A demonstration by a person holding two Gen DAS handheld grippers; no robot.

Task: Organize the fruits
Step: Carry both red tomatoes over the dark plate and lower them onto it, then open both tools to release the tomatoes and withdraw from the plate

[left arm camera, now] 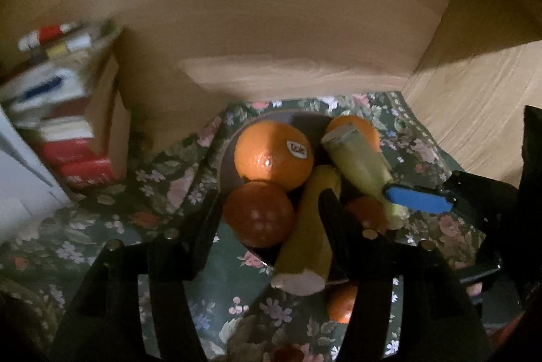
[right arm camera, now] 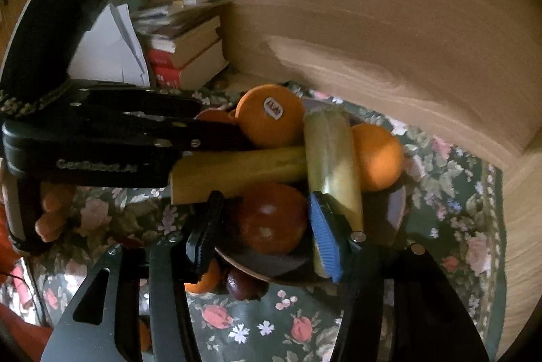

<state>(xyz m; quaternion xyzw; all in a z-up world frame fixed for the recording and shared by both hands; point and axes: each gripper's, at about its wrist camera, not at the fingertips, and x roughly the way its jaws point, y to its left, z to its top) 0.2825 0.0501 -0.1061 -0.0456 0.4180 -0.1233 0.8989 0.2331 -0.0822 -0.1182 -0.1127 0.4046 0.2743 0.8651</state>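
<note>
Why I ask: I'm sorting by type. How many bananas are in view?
2. A yellow banana lies across the fruit piled in the bowl; a greener banana lies crossed over one end of it. More may be hidden beneath.

The tablecloth [right arm camera: 450, 192] is looking like soft printed floral cloth, matt all over. The stickered orange [left arm camera: 271, 155] is showing that pebbly, slightly shiny peel, and the darker red fruit [right arm camera: 271, 216] is gleaming smooth and glossy. The bananas [right arm camera: 237, 168] are looking smooth and dull. The wall panel [left arm camera: 305, 33] is reading as pale wood grain, satin. The gripper pad [right arm camera: 325, 236] is looking like ribbed blue plastic, and the books [right arm camera: 189, 57] are showing rough paper edges.
</note>
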